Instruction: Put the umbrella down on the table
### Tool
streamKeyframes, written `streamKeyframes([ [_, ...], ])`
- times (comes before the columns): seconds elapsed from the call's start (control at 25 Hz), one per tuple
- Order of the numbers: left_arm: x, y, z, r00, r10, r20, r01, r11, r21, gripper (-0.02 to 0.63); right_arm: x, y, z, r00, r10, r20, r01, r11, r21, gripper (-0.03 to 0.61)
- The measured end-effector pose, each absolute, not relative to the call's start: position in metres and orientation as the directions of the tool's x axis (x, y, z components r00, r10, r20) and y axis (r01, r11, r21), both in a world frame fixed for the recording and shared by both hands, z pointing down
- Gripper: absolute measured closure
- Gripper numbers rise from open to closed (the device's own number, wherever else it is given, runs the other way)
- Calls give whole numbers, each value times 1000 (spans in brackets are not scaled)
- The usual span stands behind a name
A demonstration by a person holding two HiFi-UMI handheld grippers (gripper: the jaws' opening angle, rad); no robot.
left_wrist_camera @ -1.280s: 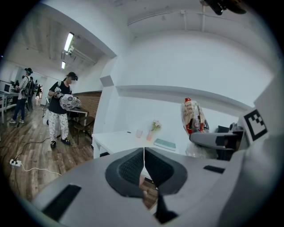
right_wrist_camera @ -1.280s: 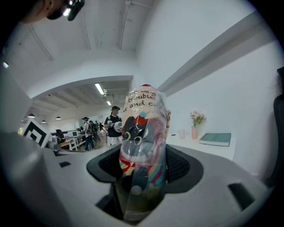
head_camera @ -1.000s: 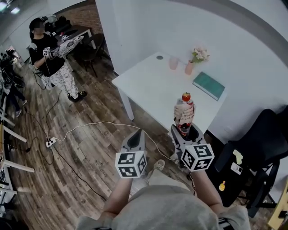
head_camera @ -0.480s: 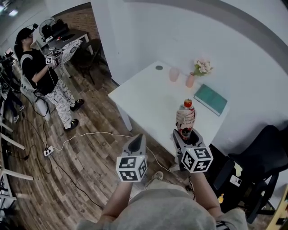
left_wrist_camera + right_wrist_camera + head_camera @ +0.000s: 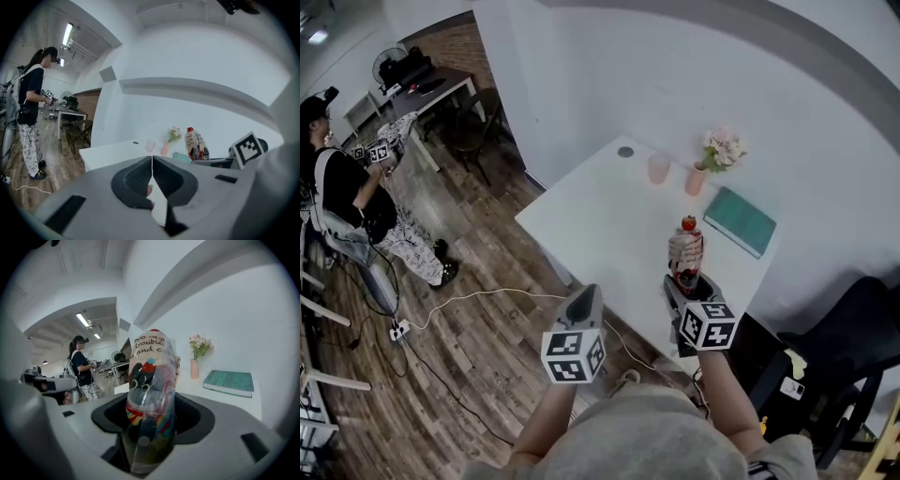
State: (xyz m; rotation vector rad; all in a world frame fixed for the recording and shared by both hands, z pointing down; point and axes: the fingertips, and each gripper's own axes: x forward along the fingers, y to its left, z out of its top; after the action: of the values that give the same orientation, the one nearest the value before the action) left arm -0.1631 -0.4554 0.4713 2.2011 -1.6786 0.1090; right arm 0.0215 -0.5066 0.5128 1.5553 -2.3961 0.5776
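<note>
Right gripper was clamped wide on the umbrella near its lower end, holding it upright over the table near edge. Left gripper was closed, empty. Umbrella looked light, with a glossy sleeve that's probably slippery and soft fabric over a stiff core; a mid-body grip seemed safer

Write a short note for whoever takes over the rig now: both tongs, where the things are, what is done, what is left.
Left tongs: shut, empty, over the floor beside the table.
Right tongs: shut on the folded umbrella, held upright, red tip up, over the table's near part.
Done: the umbrella is gripped and at the table.
Left: lay it on the bare tabletop, clear of the teal book, vase and cup, then open the tongs.
</note>
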Motion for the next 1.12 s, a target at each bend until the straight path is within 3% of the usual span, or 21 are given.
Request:
streamKeyframes([
  [0.36,-141,-481,483,305,-898,316,-940,-230,254,606,42,-545,581,-379,-738,559,-925,326,-197,307],
  [1.12,-130,-503,505,334,-872,357,-931,-247,269,606,56,-589,681,-271,-560,783,-962,194,-194,305],
])
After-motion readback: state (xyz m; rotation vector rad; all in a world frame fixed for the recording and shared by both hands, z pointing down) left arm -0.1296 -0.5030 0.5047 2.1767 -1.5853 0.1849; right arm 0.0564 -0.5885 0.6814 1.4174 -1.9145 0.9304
